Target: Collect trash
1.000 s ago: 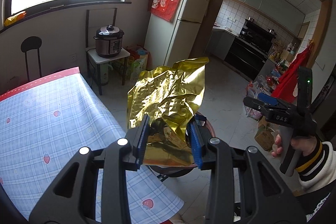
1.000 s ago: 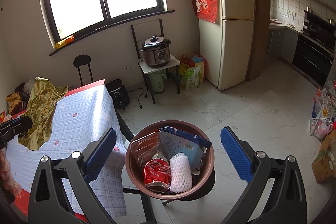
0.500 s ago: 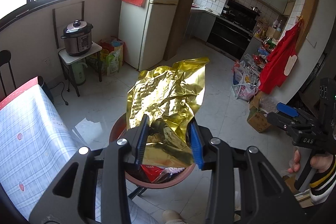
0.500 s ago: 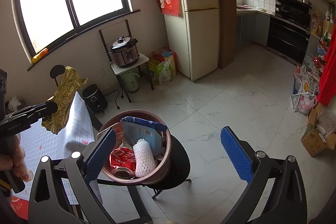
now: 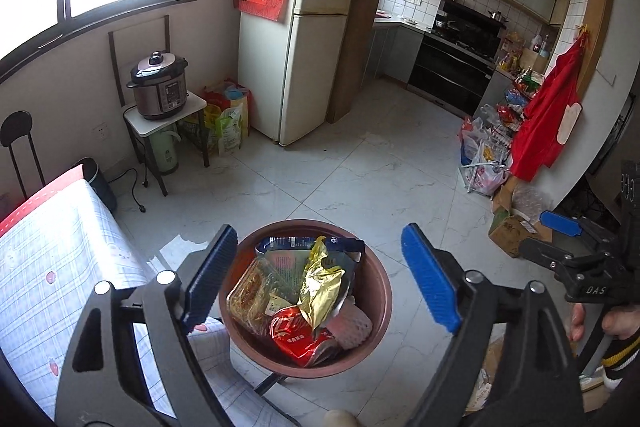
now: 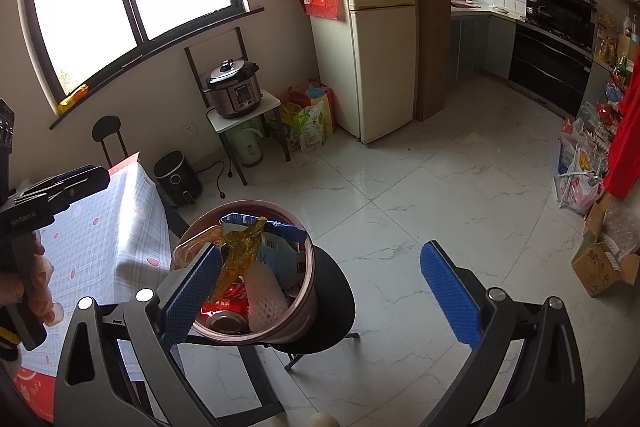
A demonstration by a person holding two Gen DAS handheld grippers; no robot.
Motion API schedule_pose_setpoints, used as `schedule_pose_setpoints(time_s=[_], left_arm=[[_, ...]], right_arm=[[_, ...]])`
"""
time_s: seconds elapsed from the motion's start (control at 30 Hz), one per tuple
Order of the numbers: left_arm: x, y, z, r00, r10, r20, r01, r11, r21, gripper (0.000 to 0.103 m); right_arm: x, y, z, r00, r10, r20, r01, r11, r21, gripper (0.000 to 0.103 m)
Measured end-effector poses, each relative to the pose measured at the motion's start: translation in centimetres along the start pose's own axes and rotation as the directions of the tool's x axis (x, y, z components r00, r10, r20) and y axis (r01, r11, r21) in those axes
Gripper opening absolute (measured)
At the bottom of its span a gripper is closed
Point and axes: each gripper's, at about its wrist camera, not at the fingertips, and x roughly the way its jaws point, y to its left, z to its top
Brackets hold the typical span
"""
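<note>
A brown round bin stands on a black stool beside the table. A crumpled gold foil wrapper now sits in it on top of a red can, a white foam net and a blue packet. My left gripper hangs over the bin; its jaws are opening wide, and the foil lies below them, free of both pads. My right gripper is open and empty, just right of the bin. It also shows side-on as the right gripper in the left wrist view.
The table with a checked cloth is left of the bin. A pressure cooker on a small stand and a fridge stand by the far wall. A black air fryer sits on the floor; bags and boxes lie at right.
The left gripper swung from the table side to over the bin, then opened and let go of the gold foil, which dropped into the bin. The right gripper stayed open.
</note>
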Motion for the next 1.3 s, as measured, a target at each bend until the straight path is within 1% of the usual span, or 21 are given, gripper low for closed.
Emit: schedule_pose_setpoints(time_s=[0.17, 0.3, 0.4, 0.5, 0.73, 0.83, 1.0, 1.17, 1.3], left_arm=[[-3.1, 1.5, -0.6, 0.999, 0.033, 0.015, -0.033, 0.999, 0.016, 0.084], [-6.4, 3.1, -1.2, 0.999, 0.028, 0.046, -0.028, 1.0, 0.004, 0.094], [-8.9, 3.8, -1.7, 0.997, 0.027, 0.066, -0.028, 1.0, 0.009, 0.095], [-11.4, 4.5, -2.1, 0.996, 0.039, 0.079, -0.039, 0.999, 0.01, 0.097], [-17.6, 6.7, -3.1, 0.986, 0.081, 0.146, -0.081, 0.997, -0.007, 0.097], [-19.7, 7.7, -3.5, 0.983, 0.083, 0.163, -0.082, 0.997, -0.014, 0.097], [-23.0, 8.6, -4.7, 0.974, 0.107, 0.2, -0.106, 0.994, -0.016, 0.097], [-25.3, 9.2, -5.8, 0.963, 0.154, 0.221, -0.156, 0.988, -0.004, 0.097], [-26.3, 10.3, -6.6, 0.965, 0.155, 0.211, -0.154, 0.988, -0.02, 0.097]], right_arm=[[-1.2, 2.6, 0.4, 0.999, 0.008, 0.033, -0.008, 1.0, -0.009, 0.098], [-3.0, 5.3, 0.7, 0.998, 0.001, 0.056, 0.0, 1.0, -0.018, 0.098], [-4.8, 7.1, 0.9, 0.996, -0.015, 0.093, 0.019, 0.999, -0.04, 0.098], [-6.4, 8.6, 1.0, 0.993, -0.027, 0.118, 0.031, 0.999, -0.031, 0.098], [-9.6, 12.9, 0.9, 0.985, -0.049, 0.165, 0.058, 0.997, -0.046, 0.098], [-10.7, 14.6, 0.6, 0.982, -0.06, 0.177, 0.069, 0.997, -0.047, 0.098], [-12.3, 17.0, -0.1, 0.978, -0.074, 0.194, 0.083, 0.996, -0.043, 0.098], [-13.3, 18.3, -1.0, 0.976, -0.089, 0.2, 0.097, 0.995, -0.029, 0.098], [-13.8, 19.1, -1.9, 0.976, -0.103, 0.194, 0.109, 0.994, -0.017, 0.098]])
